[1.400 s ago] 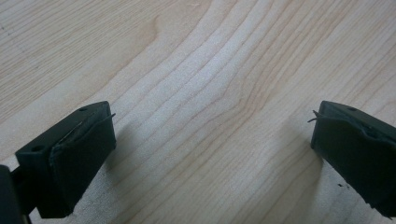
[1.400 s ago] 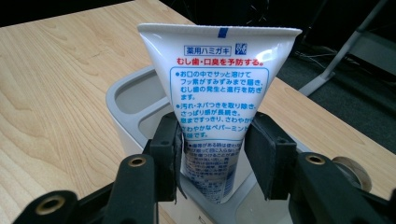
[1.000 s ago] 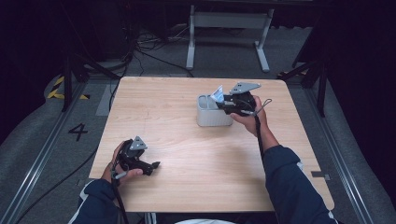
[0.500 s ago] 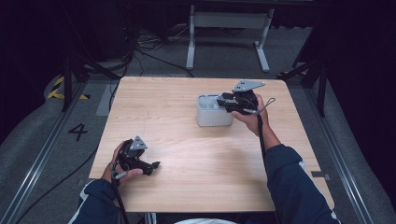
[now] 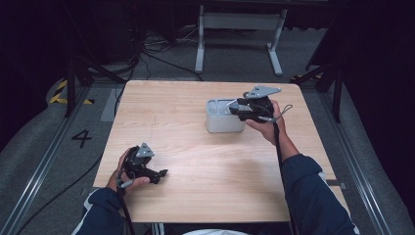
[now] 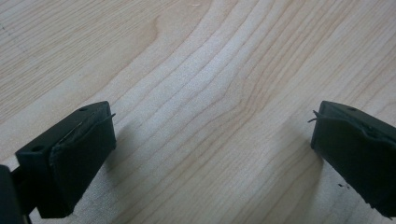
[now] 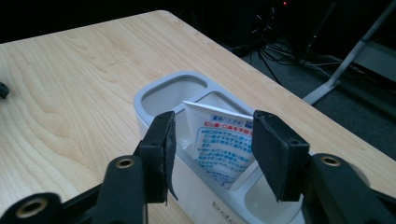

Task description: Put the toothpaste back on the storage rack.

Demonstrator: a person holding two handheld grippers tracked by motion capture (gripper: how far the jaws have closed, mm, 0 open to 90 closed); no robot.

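1. My two hand-held tools are black, blocky two-jaw grippers: left gripper (image 5: pixel 162 173), right gripper (image 5: pixel 235 106).
2. Each carries a grey three-cornered plate (image 5: pixel 144 150) on top; the right one's plate (image 5: pixel 262 91) shows small dark holes.
3. A dark cable (image 5: pixel 278 142) trails from the right unit along my forearm.
4. Jaw faces are flat black rubber pads (image 7: pixel 168 154), frayed at the edges; brass-coloured eyelets (image 7: pixel 124 163) mark the pivots.
5. I wear dark navy long sleeves (image 5: pixel 313 196).

Beyond the wooden table (image 5: pixel 195 196): tangled cables (image 5: pixel 156 49), perhaps a stand (image 5: pixel 240 22).
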